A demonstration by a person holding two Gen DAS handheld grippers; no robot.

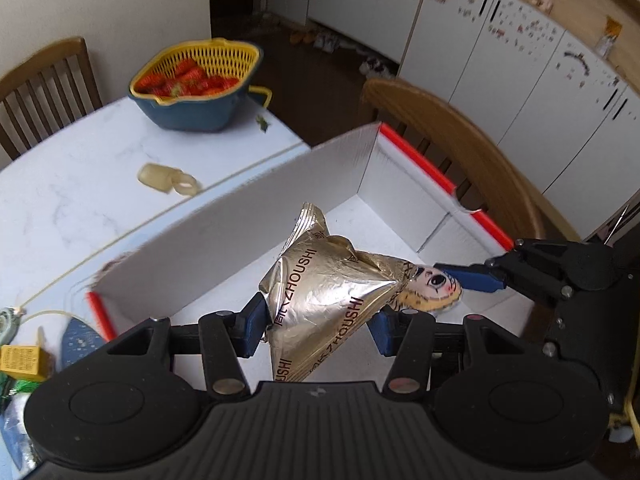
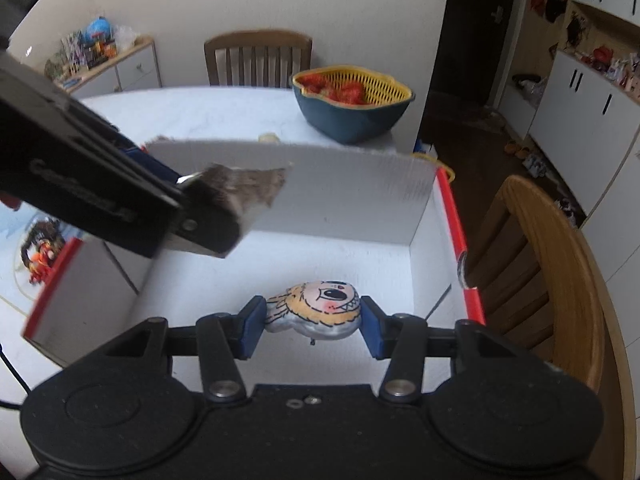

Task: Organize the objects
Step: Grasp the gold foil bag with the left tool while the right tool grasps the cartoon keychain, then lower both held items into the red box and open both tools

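Left gripper [image 1: 318,326] and right gripper [image 2: 313,328] both clamped, angled down.

White-marbled table [image 1: 80,184], slatted wooden chairs [image 2: 258,60], cream wall [image 1: 120,8], white cabinets [image 1: 520,64], dark floor [image 1: 320,76].

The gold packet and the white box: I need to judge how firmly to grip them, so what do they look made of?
The gold packet looks like thin metallised foil: shiny, creased, mirror-like glints. The white box looks like matte corrugated board, cardboard or plastic: fine ribbing shows on its wall, with a glossy red strip along the rim.
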